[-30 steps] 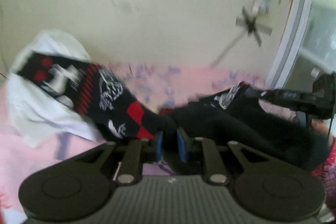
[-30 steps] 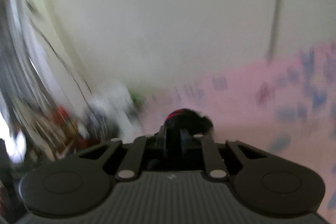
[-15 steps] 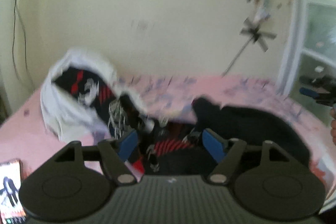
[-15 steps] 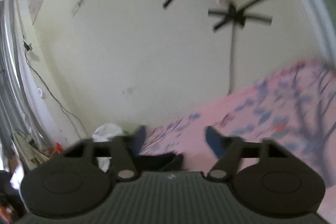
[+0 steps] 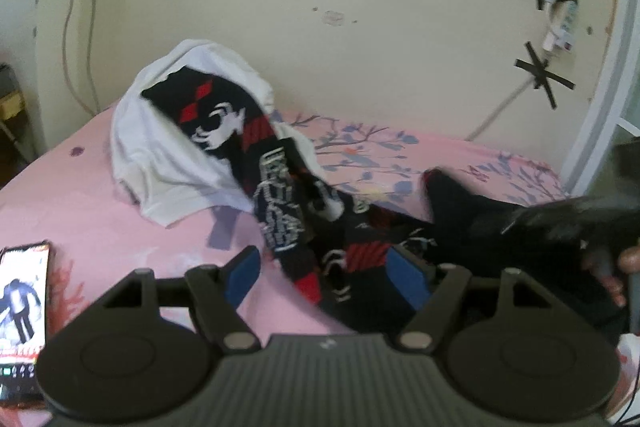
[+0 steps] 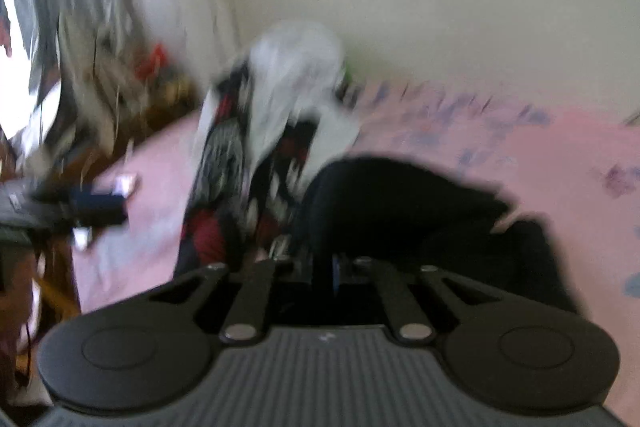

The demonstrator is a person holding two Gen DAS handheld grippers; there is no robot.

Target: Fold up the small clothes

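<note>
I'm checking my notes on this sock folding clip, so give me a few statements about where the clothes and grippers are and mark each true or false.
1. The left gripper is open. True.
2. The right gripper is wide open. False: its fingers are closed on the black garment.
3. The patterned sock partly lies over the white cloth. True.
4. The bedsheet is plain blue. False: it is pink with a printed pattern.
5. A phone lies on the bed. True.
</note>
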